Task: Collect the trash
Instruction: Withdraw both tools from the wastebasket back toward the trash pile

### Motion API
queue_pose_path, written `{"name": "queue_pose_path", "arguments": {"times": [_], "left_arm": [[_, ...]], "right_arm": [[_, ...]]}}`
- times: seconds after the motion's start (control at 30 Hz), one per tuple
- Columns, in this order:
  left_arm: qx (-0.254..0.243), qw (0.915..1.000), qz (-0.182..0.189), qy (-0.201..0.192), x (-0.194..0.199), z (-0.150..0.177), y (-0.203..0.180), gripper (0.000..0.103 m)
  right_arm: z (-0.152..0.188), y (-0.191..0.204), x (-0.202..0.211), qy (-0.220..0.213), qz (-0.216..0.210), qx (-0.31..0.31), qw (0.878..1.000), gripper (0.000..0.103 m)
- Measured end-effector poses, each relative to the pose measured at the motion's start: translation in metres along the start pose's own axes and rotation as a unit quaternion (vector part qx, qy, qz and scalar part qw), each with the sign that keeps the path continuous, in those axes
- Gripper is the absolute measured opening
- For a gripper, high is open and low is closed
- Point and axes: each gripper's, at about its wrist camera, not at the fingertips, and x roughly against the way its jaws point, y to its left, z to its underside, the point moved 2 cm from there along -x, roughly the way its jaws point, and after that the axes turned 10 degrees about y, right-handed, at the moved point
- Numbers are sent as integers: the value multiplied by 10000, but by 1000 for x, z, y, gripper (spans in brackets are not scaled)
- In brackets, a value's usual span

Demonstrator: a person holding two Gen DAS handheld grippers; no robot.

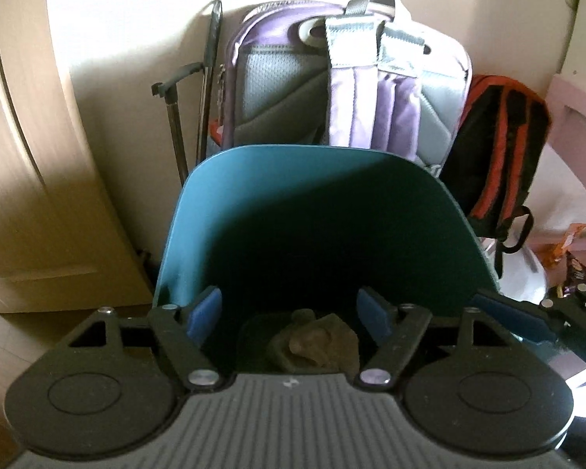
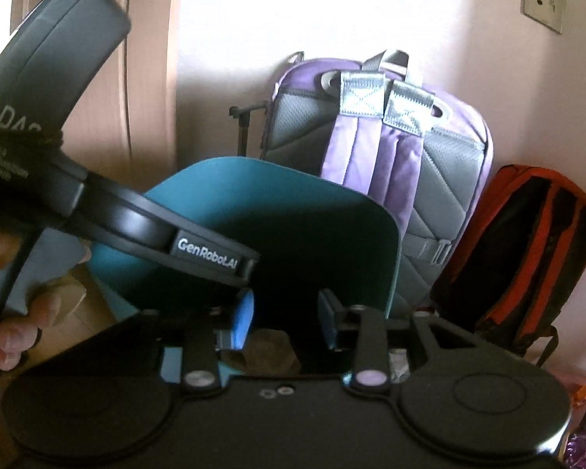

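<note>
both grippers hang over the teal bin point(image 1: 199, 211), fingers spread, holding nothing. left gripper point(image 1: 289, 314) sits straight above the crumpled brown wad point(image 1: 312, 346) on the bin's floor; right gripper point(image 2: 285, 312) hovers just beside it, equally close. behind the bin, a purple backpack point(image 1: 371, 109) leans on the wall.

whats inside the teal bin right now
A crumpled brownish wad lies at the bottom of the teal bin, below the open left gripper. The rest of the bin's inside is in deep shadow or hidden by the gripper bodies, so nothing else can be confirmed.
</note>
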Motion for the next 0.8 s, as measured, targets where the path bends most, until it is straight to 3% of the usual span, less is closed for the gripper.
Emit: {"name": "queue_pose_path", "arguments": {"times": [0.37,0.73,0.8], "left_arm": [[-146,9994,72,-302,61,36,-2,76],[-181,9983,83,-548,106,95,14,76],[-223,9980,97,-576,111,106,17,76]], "right_arm": [[17,14,57,-225,-133,-157,9995,38],[51,37,102,-409,-421,-136,9982,41],[60,45,107,-449,-473,-55,9979,45]]}}
